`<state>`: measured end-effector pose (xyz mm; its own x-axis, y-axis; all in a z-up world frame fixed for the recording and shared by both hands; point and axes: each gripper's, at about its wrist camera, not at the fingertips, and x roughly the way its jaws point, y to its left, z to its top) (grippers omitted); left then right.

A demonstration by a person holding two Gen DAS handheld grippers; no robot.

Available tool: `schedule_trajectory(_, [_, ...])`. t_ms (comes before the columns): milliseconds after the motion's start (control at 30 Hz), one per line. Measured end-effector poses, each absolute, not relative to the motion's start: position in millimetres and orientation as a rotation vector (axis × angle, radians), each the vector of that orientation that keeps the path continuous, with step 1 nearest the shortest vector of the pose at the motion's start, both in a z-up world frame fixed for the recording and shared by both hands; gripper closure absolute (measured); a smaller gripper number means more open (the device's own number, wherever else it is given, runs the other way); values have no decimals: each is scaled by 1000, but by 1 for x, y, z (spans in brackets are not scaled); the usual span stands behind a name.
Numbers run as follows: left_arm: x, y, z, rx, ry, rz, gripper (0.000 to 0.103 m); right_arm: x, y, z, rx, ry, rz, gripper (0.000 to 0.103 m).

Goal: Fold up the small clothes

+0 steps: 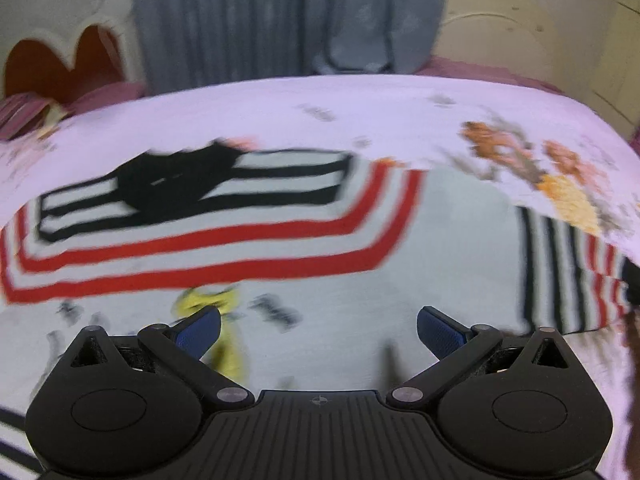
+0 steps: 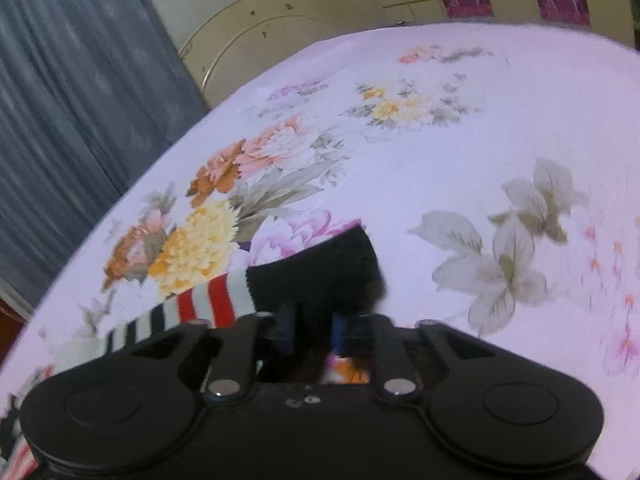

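Note:
A small white sweater (image 1: 280, 280) with red and black stripes lies spread on the floral bedsheet (image 1: 360, 104). Its left sleeve is folded over the chest, black cuff (image 1: 172, 184) on top. Its right sleeve (image 1: 568, 272) stretches out to the right. My left gripper (image 1: 318, 332) is open and empty just above the sweater's body. In the right wrist view, my right gripper (image 2: 314, 336) is shut on the black cuff (image 2: 320, 272) of the striped sleeve (image 2: 192, 308), just above the sheet.
The bedsheet (image 2: 440, 160) runs far to the right. A grey-blue curtain (image 1: 280, 20) hangs behind the bed. A red headboard (image 1: 60, 64) stands at the far left. A cream cabinet (image 2: 280, 28) stands beyond the bed's edge.

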<state>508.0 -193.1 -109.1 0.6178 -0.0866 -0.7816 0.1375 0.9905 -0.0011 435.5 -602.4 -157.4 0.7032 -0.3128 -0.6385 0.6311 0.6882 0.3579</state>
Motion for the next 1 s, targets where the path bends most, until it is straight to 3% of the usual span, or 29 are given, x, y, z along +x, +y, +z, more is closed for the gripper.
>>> schedule_trajectory(433, [510, -73, -122, 65, 906, -46, 0, 498, -428, -96, 281, 581, -214, 96])
schedule_trajectory(1000, [510, 68, -128, -99, 878, -29, 0, 541, -195, -124, 105, 704, 102, 96])
